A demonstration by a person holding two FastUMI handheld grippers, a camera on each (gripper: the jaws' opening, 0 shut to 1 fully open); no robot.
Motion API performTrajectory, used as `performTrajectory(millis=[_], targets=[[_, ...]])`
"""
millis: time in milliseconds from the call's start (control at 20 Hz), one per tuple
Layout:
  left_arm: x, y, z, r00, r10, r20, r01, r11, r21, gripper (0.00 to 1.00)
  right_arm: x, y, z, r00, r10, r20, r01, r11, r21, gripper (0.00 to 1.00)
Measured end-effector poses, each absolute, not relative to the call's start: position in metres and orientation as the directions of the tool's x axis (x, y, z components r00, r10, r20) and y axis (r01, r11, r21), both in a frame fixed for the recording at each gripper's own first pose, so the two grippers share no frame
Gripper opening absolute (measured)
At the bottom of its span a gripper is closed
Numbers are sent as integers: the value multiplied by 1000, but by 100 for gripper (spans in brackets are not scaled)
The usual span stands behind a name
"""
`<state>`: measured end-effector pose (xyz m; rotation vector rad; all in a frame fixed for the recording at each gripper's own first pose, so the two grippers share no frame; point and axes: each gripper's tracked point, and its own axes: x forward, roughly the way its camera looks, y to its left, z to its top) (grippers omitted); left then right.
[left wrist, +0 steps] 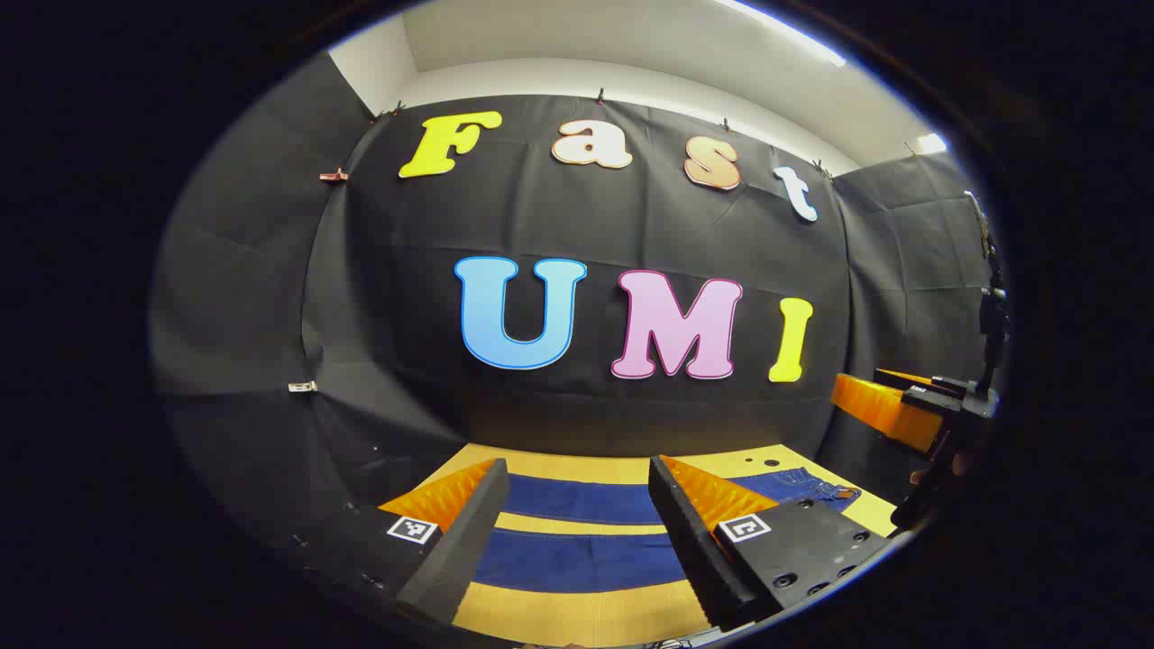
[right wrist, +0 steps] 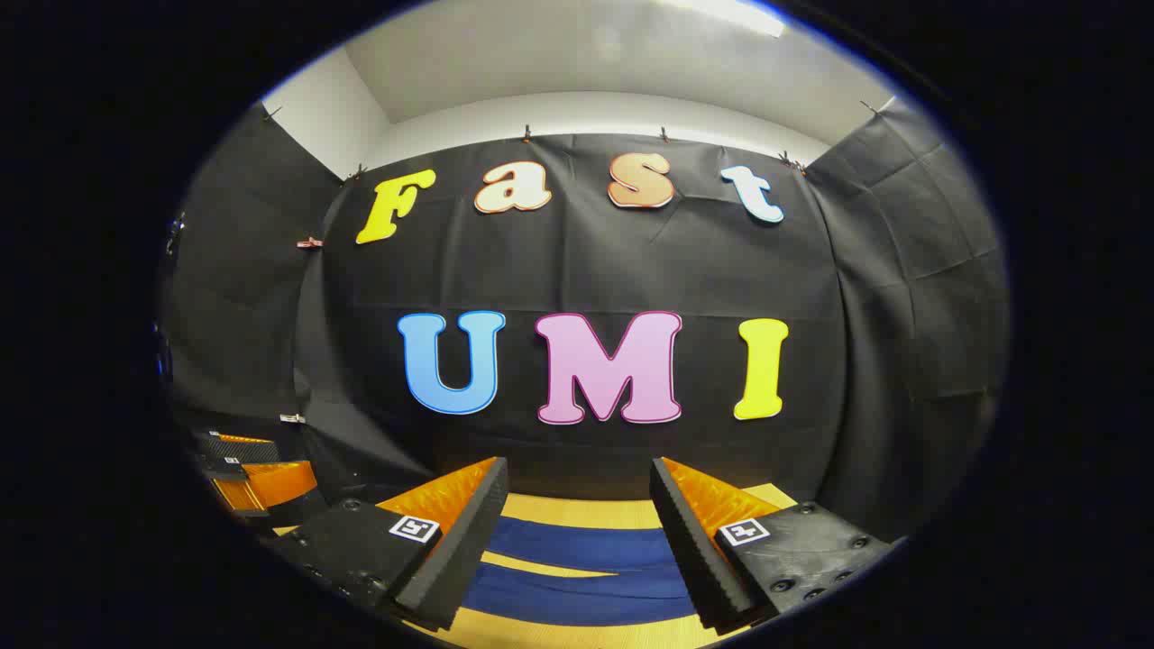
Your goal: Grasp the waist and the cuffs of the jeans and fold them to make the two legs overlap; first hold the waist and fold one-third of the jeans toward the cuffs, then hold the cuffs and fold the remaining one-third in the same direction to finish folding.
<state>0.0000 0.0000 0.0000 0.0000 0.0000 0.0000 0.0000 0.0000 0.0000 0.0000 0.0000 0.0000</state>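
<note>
The dark blue denim jeans (left wrist: 577, 532) are laid flat across the yellow wooden table (left wrist: 577, 613), legs apart. The left gripper (left wrist: 572, 532) and right gripper (right wrist: 577, 541) are held spread above them, nothing pinched.

The left hand-held gripper (left wrist: 577, 532) is hovering with its two fingers spread wide apart, nothing between them, pointing forward and slightly down. The right hand-held gripper (right wrist: 577, 532) is hanging in the same pose, fingers parted and gripping nothing. In the left gripper view, the right hand-held gripper is showing at the far right edge, with fingertips of the hand (left wrist: 956, 464) wrapping its grip.
</note>
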Motion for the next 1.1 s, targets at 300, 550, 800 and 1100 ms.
performTrajectory(millis=[300, 550, 800, 1100], targets=[[25, -21, -13, 996, -81, -24, 80, 997, -22, 97, 1, -33, -13, 998, -56, -24, 54, 997, -53, 96], [45, -22, -22, 996, -85, -40, 83, 996, -39, 97, 0, -52, -24, 993, -104, -50, 101, 994, -50, 96], [62, -4, -35, 996, -66, -62, 64, 997, -42, 98, 11, -51, -32, 993, -99, -70, 94, 994, -63, 96], [74, 60, -101, 968, -125, -216, 162, 973, 162, 98, 23, -59, -48, 988, -112, -107, 105, 992, -73, 96]])
